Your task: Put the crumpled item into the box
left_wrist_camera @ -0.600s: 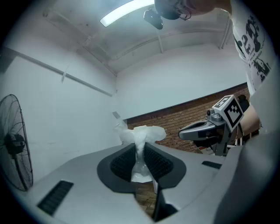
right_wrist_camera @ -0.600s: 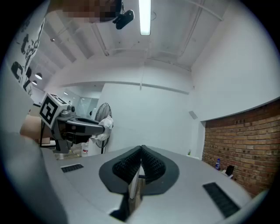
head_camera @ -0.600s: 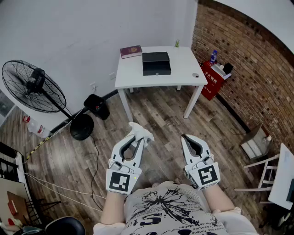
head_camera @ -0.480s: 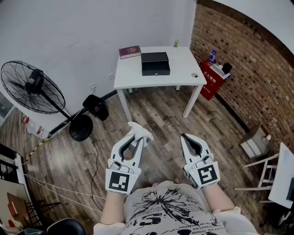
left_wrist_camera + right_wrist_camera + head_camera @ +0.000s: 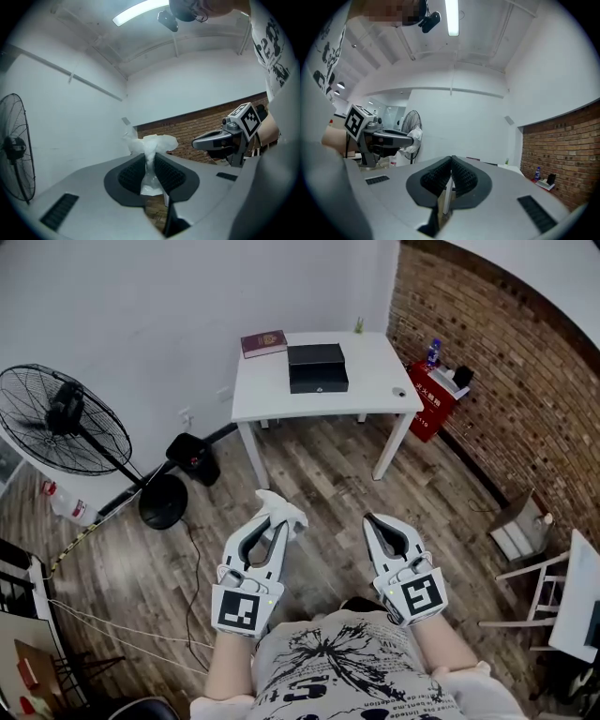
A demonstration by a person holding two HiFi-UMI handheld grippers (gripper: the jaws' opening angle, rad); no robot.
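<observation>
My left gripper (image 5: 274,524) is clamped on the crumpled white tissue (image 5: 287,509), above the wooden floor (image 5: 323,474), well apart from the white table (image 5: 375,381). The black box (image 5: 317,368) sits by the table's far edge. My right gripper (image 5: 371,519) is closed, empty.

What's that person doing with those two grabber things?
A person stands in a room holding a gripper in each hand. The left gripper is clamped on a crumpled white item, which sticks out past its jaws. The right gripper is shut with nothing in it. The black box sits on a white table by the wall, across the wooden floor, so the item is not in the box yet.
</observation>
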